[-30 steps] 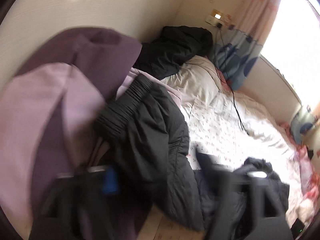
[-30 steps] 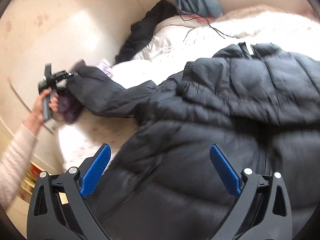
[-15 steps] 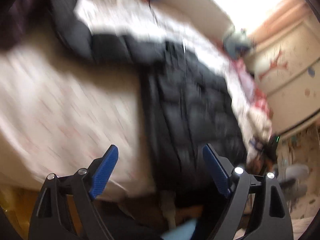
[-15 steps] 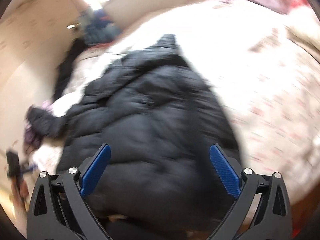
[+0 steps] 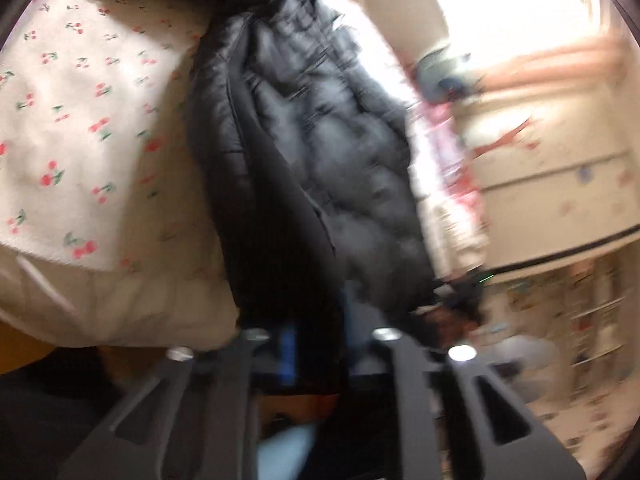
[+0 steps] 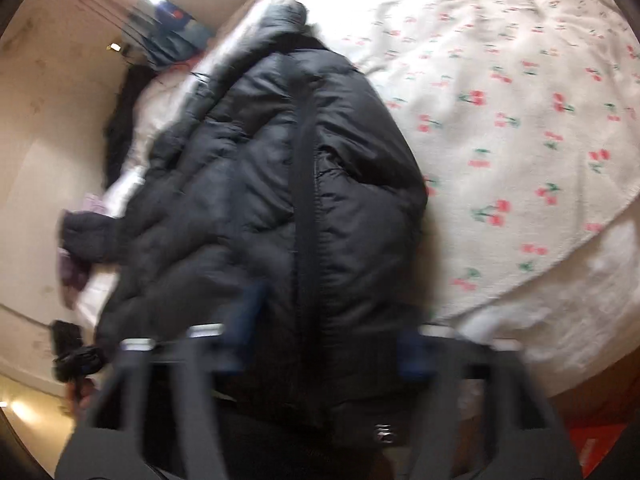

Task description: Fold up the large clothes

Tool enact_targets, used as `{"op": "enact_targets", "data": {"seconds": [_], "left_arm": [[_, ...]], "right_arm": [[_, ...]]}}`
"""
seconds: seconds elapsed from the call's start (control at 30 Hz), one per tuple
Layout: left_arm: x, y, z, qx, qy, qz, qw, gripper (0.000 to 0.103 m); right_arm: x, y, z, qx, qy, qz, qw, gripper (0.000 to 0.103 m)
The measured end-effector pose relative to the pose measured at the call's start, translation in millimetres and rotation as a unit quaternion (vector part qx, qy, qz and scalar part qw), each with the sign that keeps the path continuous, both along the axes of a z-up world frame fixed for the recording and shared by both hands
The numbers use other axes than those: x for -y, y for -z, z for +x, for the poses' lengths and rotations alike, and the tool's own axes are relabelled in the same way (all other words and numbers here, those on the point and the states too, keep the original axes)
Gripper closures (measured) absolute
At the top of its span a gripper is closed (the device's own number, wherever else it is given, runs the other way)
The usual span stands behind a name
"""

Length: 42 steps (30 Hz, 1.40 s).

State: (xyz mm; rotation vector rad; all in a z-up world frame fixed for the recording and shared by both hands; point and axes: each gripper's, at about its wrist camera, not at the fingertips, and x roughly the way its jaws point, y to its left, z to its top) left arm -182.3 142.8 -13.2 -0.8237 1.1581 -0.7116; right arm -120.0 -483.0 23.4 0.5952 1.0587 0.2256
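Note:
A black puffer jacket (image 6: 280, 184) lies on the cherry-print bedsheet (image 6: 520, 120), its hem at the bed's near edge. In the left wrist view the jacket (image 5: 320, 152) runs up the frame from the gripper. My left gripper (image 5: 316, 356) has its fingers close together with the jacket's hem edge between them. My right gripper (image 6: 328, 340) is over the hem, its blue-padded fingers (image 6: 248, 312) partly closed around the fabric; motion blur hides whether they pinch it. The left gripper also shows at the left edge of the right wrist view (image 6: 72, 352).
Another dark garment (image 6: 120, 128) and purple clothes (image 6: 72, 272) lie near the wall at the left. A curtain (image 6: 176, 36) hangs by the bright window. A cream cabinet (image 5: 552, 184) stands past the bed's far side.
Both grippers have come down to the jacket's hem at the bed edge and their fingers have narrowed from wide open. The left gripper let go of the sleeve earlier.

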Motion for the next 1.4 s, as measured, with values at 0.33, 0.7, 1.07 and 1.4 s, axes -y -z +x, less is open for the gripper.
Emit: {"op": "enact_targets", "data": {"seconds": [0.33,0.7,1.07,1.4], "left_arm": [[-21,-77,8,0.05,0.032,0.045,0.9972,0.096],[-124,-121,13,0.09,-0.141,0.203,0.9648,0.012],[-205,-123,147,0.125,-0.339,0.26,0.8954,0.007],[-235,-108,208,0.127,-0.487,0.246,0.8282,0.008]], "right_arm": [[4,-87,-2,0.102,-0.002,0.002,0.995,0.09],[-10,-85,-14,0.058,0.018,-0.185,0.981,0.047],[-181,-92,123,0.153,-0.114,-0.027,0.981,0.037],[-287,-48,237,0.159,-0.159,-0.042,0.974,0.037]]}}
